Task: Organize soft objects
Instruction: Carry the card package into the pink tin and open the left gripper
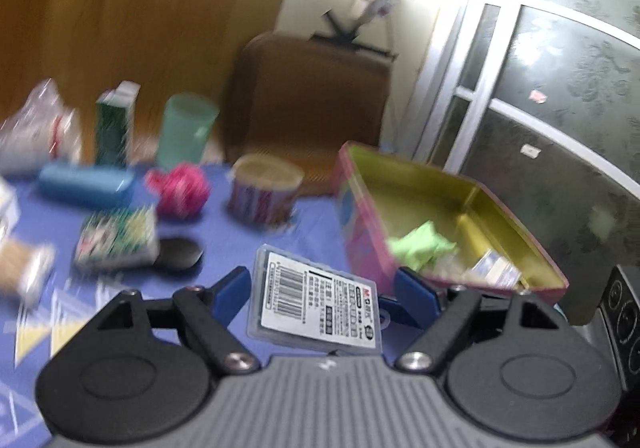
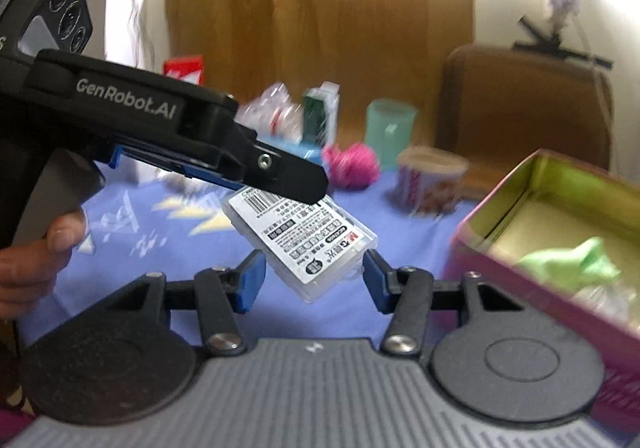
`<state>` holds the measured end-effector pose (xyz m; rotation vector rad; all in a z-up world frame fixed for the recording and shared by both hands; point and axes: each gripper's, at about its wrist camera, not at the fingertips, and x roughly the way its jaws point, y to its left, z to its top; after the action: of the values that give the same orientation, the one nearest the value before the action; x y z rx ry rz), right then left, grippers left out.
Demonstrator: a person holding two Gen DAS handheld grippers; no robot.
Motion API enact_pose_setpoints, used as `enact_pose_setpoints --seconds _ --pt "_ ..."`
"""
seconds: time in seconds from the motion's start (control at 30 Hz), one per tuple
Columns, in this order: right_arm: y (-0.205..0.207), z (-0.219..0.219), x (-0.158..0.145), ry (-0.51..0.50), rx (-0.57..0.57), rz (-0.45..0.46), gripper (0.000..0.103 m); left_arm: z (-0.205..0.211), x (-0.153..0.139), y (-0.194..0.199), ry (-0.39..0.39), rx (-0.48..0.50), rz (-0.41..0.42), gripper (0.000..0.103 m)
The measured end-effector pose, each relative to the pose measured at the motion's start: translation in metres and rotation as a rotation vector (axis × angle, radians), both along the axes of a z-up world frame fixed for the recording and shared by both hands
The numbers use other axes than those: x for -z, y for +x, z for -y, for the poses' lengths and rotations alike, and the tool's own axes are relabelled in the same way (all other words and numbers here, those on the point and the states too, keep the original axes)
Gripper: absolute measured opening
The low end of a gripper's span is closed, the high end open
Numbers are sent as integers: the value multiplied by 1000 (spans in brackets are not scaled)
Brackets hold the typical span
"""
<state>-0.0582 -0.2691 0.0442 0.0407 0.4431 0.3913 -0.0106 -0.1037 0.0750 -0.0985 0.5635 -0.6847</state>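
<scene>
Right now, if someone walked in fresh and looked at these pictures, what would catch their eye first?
First, the clear plastic case with a barcode label, held in the air over the blue tablecloth by the left gripper, its lower corner between the right gripper's blue fingers. Next, the open pink tin at right with something light green inside, then the bright pink yarn ball farther back.

Clear glossy plastic case (image 2: 302, 244) with paper label; shiny metal tin (image 1: 460, 200); cloth tablecloth (image 1: 224, 244).

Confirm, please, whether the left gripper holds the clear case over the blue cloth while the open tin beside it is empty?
The tin is not empty: the left wrist view shows a green wad inside. The left gripper does hold the clear case over the blue cloth.
</scene>
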Motion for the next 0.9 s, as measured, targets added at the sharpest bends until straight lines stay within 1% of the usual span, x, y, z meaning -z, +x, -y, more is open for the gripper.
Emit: enact_pose_setpoints --seconds 0.1,0.23,0.37,0.53,0.6,0.7,0.73,0.8,0.83,0.9 --pt "-1 18 -13 -10 58 51 56 23 -16 5 -7 45 38 80" --pt "-6 46 -23 -44 155 100 56 64 -28 9 0 123 91 80" --pt "-13 74 -21 -62 257 90 56 111 -26 13 15 212 107 80" --pt "-15 106 -9 -72 365 42 56 159 -15 25 64 267 95 80" --pt "-9 113 -5 -86 401 26 56 172 -10 33 83 264 84 84" --pt "4 125 2 -131 490 10 56 186 -2 46 118 219 57 85" --pt "7 129 3 -133 509 9 56 187 0 49 114 210 40 85" --pt "7 137 3 -100 522 6 56 180 2 52 96 200 12 85" --pt "4 139 3 -85 522 12 56 176 3 52 94 192 8 85" --pt "-2 137 5 -89 519 22 56 168 4 52 92 174 2 85"
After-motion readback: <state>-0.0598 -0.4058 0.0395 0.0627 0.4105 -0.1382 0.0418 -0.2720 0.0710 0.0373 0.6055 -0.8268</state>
